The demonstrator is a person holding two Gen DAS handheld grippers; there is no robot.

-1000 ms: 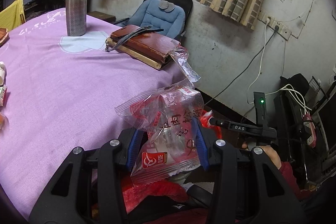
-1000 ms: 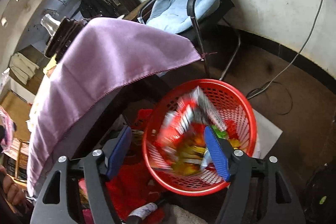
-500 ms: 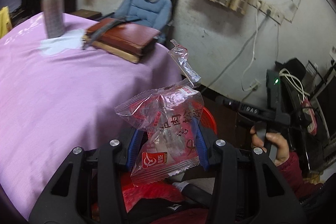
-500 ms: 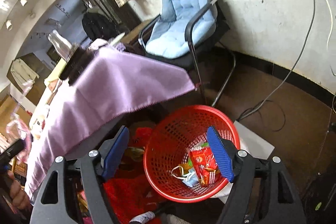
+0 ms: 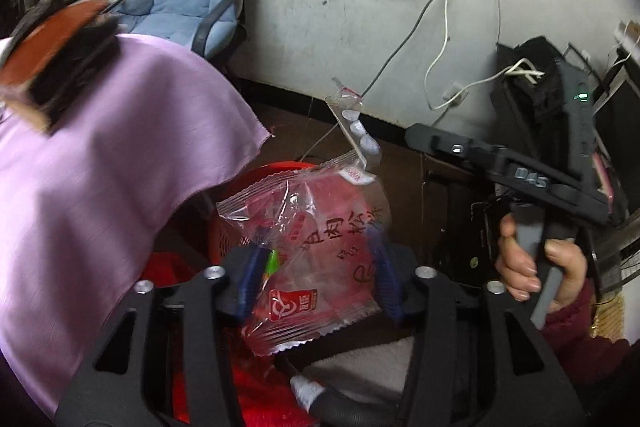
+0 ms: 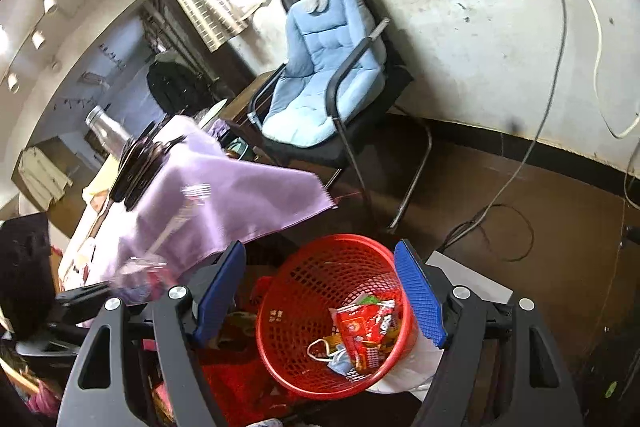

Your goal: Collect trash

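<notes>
Wrapper [image 5: 320,251]: clear crinkled snack bag with red print and a red logo patch, a strip of small clear blisters trailing up from its top corner; it sits between the blue pads of the left gripper [image 5: 316,279], above the red basket.
Left gripper: jaws have just been opening; the pads look slack against the bag, though blur hides whether they touch it.
Right gripper [image 6: 320,291]: released, wide apart, nothing between the pads, poised over the basket.
Red basket [image 6: 304,283]: mesh, on the brown floor, already holding a red packet and a face mask.
Purple tablecloth [image 5: 100,163]: its hanging corner drapes just beside the basket rim.
Blue padded chair [image 6: 320,75]: against the wall, well apart from the basket.
Hand [image 5: 536,267]: grips the right gripper's handle, beside the wrapper.
Open room: bare floor between basket and wall, crossed by loose cables.
</notes>
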